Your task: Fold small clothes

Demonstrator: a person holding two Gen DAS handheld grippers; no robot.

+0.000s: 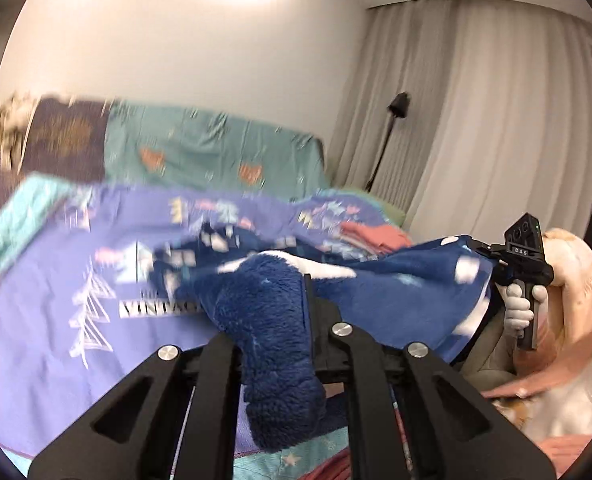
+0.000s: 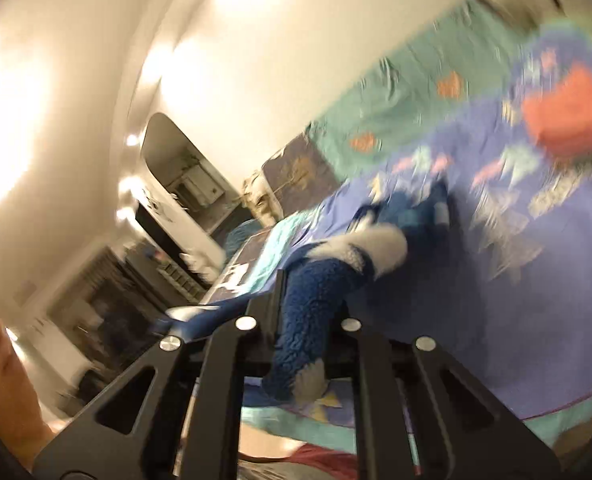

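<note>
A fluffy dark blue garment with white patches (image 1: 375, 292) hangs stretched in the air above the bed. My left gripper (image 1: 292, 304) is shut on one bunched end of it. My right gripper (image 2: 296, 300) is shut on the other end (image 2: 315, 320). In the left wrist view the right gripper (image 1: 523, 256) shows at the right, held in a white-gloved hand, with the cloth running to it. Both views are blurred by motion.
The bed is covered by a purple-blue patterned sheet (image 1: 56, 300) with a teal cover (image 1: 216, 148) behind it. A folded coral-red garment (image 1: 375, 236) lies on the bed, also in the right wrist view (image 2: 567, 112). Curtains and a floor lamp (image 1: 395, 112) stand at the right.
</note>
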